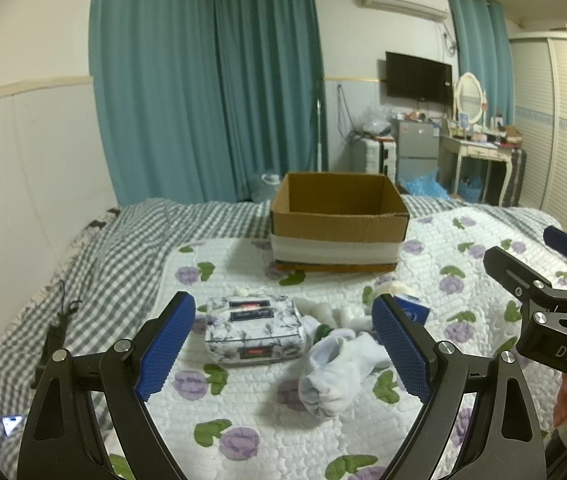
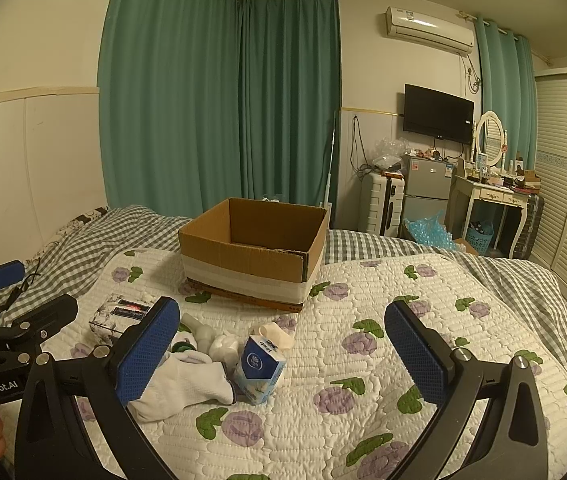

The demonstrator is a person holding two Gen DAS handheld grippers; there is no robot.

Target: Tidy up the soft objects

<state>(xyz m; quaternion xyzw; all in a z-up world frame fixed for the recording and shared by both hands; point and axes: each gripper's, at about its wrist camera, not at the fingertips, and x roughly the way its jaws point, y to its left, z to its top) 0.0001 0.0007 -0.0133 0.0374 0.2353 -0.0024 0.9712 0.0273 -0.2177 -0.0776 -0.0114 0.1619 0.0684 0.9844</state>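
An open cardboard box [image 1: 339, 222] [image 2: 251, 254] stands on the flowered quilt. In front of it lie a floral tissue pack [image 1: 253, 330] [image 2: 119, 314], white socks [image 1: 333, 376] [image 2: 187, 384], smaller rolled white items [image 2: 221, 342], a beige piece [image 2: 279, 332] and a blue-white tissue pack [image 2: 259, 370] [image 1: 413, 308]. My left gripper [image 1: 283, 350] is open and empty, hovering over the floral pack and socks. My right gripper [image 2: 283, 356] is open and empty, to the right of the pile, near the blue pack.
The quilt [image 2: 383, 360] covers a bed with a grey checked sheet [image 1: 95, 264]. A black cable [image 1: 57, 328] lies at the left. Beyond the bed stand teal curtains, a suitcase [image 2: 381, 208], a small fridge [image 2: 427, 188] and a dressing table [image 2: 491, 200].
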